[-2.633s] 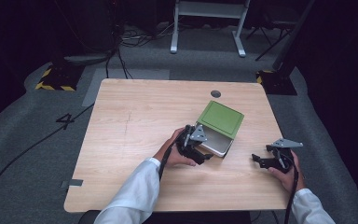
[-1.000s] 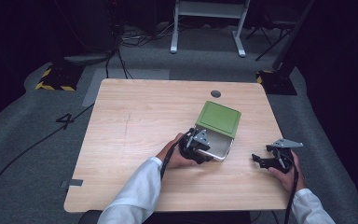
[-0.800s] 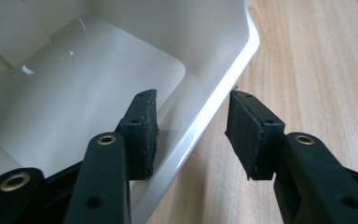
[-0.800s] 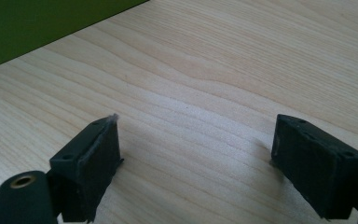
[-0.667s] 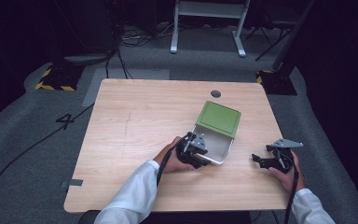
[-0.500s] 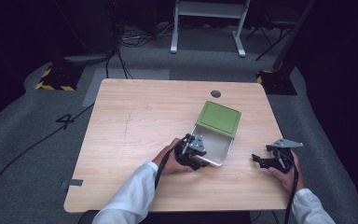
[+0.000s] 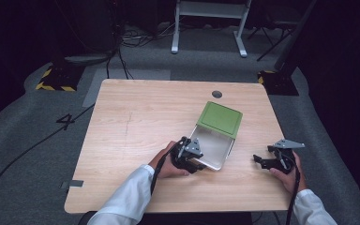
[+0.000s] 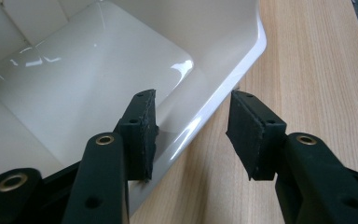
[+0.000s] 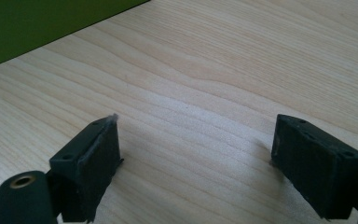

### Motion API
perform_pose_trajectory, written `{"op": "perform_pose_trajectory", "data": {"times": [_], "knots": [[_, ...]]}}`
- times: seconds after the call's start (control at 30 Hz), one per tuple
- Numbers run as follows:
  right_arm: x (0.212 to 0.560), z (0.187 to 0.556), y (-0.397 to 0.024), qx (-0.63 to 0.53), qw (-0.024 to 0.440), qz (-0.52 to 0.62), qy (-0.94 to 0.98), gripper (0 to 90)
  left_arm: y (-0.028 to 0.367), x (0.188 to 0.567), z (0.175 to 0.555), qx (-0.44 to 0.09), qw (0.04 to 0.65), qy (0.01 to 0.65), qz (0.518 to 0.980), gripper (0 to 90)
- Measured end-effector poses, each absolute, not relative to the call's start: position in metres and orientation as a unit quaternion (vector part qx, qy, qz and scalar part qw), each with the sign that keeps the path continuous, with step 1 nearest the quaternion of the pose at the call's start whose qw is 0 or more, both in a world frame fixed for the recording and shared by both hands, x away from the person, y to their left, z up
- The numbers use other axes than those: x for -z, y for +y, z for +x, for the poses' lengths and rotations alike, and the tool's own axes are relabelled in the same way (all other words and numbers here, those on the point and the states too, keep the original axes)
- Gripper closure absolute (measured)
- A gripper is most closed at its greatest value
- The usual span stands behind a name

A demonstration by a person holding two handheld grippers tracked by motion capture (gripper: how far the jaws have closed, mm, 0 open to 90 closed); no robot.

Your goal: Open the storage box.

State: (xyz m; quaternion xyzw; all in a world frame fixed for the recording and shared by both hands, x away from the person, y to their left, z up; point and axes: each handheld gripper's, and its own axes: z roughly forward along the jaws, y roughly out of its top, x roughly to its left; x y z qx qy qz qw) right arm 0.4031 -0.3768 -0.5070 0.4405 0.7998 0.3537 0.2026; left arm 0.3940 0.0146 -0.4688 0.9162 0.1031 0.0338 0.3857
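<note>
A white container (image 7: pixel 212 146) lies at the table's right middle, its green lid (image 7: pixel 221 119) raised at the far side. My left gripper (image 7: pixel 198 157) is at the container's near rim and stands open. In the left gripper view the glossy container (image 8: pixel 88 79) has one jaw of the left gripper (image 8: pixel 191 96) inside it and the other jaw outside over the wood, with the rim between them and a clear gap. My right gripper (image 7: pixel 258 161) rests open near the table's right edge, well apart from the container. Bare wood lies between the jaws of the right gripper (image 9: pixel 198 123), and the green lid (image 9: pixel 37 23) shows at top left.
The wooden table (image 7: pixel 136 122) has a round cable hole (image 7: pixel 217 93) near its far edge. Beyond it on the grey floor stand a white frame (image 7: pixel 206 28), cables and yellow-black striped blocks (image 7: pixel 56 77). The person's sleeves come in at the bottom.
My left gripper has drawn back toward the person along the container's near side, and more of the white inside now shows under the green lid. The right gripper has stayed put.
</note>
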Motion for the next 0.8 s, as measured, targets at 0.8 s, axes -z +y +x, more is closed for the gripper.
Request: {"op": "perform_pose_trajectory", "data": {"times": [0.8], "knots": [[0.507, 0.403, -0.377, -0.354, 0.203, 0.441, 0.800, 15.4, 0.025, 0.469, 0.376, -0.034, 0.385, 0.106, 0.916, 50.7]]}}
